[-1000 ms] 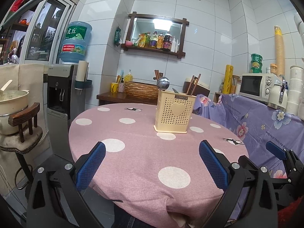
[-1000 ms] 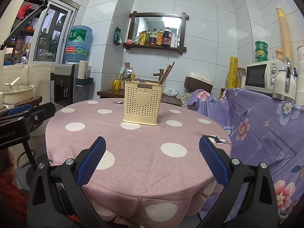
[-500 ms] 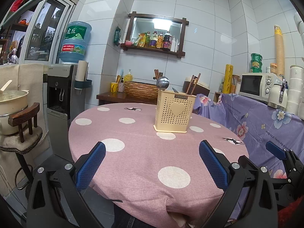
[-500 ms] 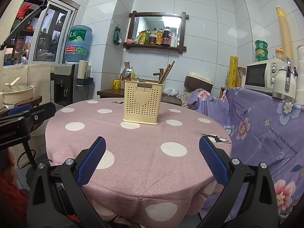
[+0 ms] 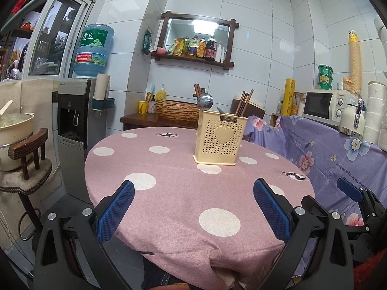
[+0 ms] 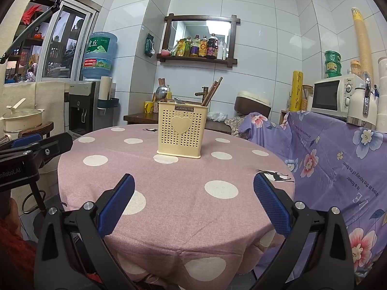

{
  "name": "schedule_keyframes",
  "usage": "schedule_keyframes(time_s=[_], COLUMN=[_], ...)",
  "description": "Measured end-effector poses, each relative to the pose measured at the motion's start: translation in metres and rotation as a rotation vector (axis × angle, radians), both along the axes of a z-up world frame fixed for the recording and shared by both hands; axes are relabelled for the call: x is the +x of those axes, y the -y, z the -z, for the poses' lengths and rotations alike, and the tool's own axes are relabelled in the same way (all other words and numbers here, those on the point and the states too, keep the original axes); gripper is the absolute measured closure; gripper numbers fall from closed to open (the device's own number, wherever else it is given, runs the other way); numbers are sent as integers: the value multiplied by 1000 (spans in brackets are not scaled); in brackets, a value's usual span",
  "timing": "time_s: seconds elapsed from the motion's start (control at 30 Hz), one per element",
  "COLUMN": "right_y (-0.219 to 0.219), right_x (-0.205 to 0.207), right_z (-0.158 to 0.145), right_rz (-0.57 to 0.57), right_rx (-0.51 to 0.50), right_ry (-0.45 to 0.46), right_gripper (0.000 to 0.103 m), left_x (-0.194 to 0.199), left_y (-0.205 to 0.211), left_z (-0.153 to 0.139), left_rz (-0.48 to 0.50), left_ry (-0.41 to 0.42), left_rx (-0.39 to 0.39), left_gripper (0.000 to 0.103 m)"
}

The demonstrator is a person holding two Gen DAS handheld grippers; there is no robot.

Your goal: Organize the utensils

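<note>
Basically both grippers hover at the near edge of the round bench [image 5: 169,193] with its pink polka-dot cloth, neither touching anything. Left gripper [image 5: 193,207] spread wide, blue pads [image 5: 116,207] far apart, nothing between them. Right gripper [image 6: 193,205] likewise wide and empty, pads [image 6: 271,205] over the cloth's front edge; its tip also shows at the right edge of the left wrist view, and the left one shows at the left edge of the right wrist view. Cream perforated utensil holder [image 5: 219,140] with a heart on its front stands upright on the far half of the bench, well apart from both grippers. Inside it: metal ladle [image 5: 205,102] at the left side with bowl sticking up, brown chopsticks [image 5: 244,102] leaning at the right side, and a small spoon tip [image 6: 179,100] just above the rim in the middle; cannot tell which compartments. No loose utensils on the cloth. Behind the bench, a low wooden side table [image 5: 145,119] against the tiled wall with a woven basket [image 5: 177,110] and yellow cup [image 5: 143,107]. Water dispenser [image 5: 79,111] at left, microwave [image 5: 326,105] at right above purple floral cloth [image 5: 326,149]. Wall shelf [image 5: 196,59] holds bottles. Pot [image 5: 14,130] on a stool at far left.
</note>
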State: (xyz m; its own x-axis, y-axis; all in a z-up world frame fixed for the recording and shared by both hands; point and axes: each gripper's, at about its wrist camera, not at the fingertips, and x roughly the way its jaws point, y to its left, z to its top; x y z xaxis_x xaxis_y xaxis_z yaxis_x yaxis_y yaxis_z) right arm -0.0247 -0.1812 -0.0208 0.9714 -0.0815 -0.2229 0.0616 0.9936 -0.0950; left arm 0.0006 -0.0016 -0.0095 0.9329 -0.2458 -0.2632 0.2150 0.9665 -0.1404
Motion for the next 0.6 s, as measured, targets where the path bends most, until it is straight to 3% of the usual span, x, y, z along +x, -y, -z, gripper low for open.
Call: schedule_keyframes(time_s=[0.6], right_y=[1], right_x=[0], right_z=[2], right_rz=[0], right_rx=[3], right_ry=[-4], right_gripper=[6], left_x=[-2], left_y=[1], left_z=[0], left_rz=[3], left_ry=[0], left_rx=[2], left_gripper=[5])
